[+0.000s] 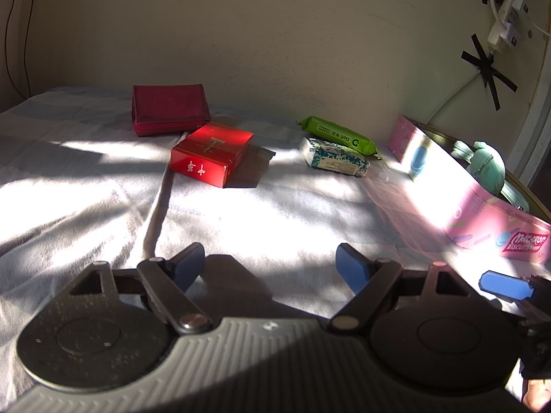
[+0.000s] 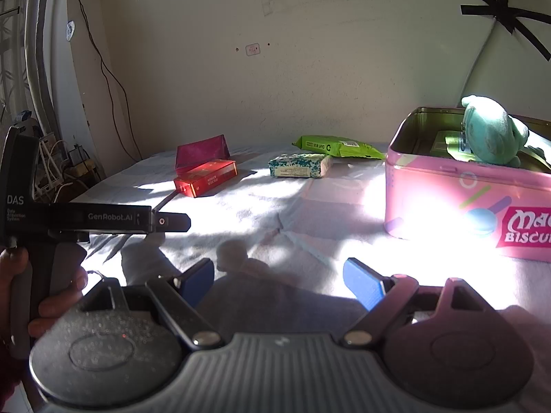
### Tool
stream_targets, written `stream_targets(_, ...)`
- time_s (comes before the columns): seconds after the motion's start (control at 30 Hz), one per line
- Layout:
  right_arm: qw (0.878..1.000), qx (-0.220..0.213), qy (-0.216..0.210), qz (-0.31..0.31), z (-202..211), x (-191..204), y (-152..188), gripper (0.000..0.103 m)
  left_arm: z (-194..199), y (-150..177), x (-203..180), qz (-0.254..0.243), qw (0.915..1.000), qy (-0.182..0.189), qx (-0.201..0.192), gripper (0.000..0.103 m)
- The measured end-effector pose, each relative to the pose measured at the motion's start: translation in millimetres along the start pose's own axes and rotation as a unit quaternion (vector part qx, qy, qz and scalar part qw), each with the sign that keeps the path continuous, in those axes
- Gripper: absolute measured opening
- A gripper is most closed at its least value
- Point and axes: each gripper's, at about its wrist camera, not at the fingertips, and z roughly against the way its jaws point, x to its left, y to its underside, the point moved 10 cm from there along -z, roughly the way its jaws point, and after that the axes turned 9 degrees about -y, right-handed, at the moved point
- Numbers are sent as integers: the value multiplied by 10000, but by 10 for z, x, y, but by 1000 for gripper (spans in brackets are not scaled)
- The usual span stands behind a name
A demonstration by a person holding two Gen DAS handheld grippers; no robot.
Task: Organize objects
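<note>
On the white sheet lie a red box point(image 1: 210, 153), a dark red pouch point(image 1: 169, 109) behind it, a green packet point(image 1: 339, 135) and a white-and-teal packet point(image 1: 333, 157). A pink biscuit tin point(image 2: 465, 191) stands open at the right, with a teal plush toy point(image 2: 490, 130) inside it. My left gripper point(image 1: 268, 272) hovers open over bare sheet, well short of the red box. My right gripper point(image 2: 279, 280) is open too, empty, to the near left of the tin. The left gripper point(image 2: 165, 222) shows side-on in the right wrist view, held by a hand point(image 2: 51, 296).
A cream wall point(image 1: 275, 51) closes off the back. Taped cables and a power strip point(image 1: 501, 29) hang at the upper right. Wires and clutter point(image 2: 65, 168) sit past the bed's left edge. Strong sunlight falls across the sheet point(image 1: 241, 213).
</note>
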Motion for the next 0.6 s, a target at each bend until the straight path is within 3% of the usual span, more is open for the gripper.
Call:
stream_targets(0.47, 9995, 267, 79, 173, -143, 58, 5, 85, 18, -30, 58, 169, 9998, 68, 11, 85)
stream_targets(0.6, 9983, 396, -36, 420, -345, 227, -97, 84, 79, -116, 273, 62, 9994, -307, -137, 85)
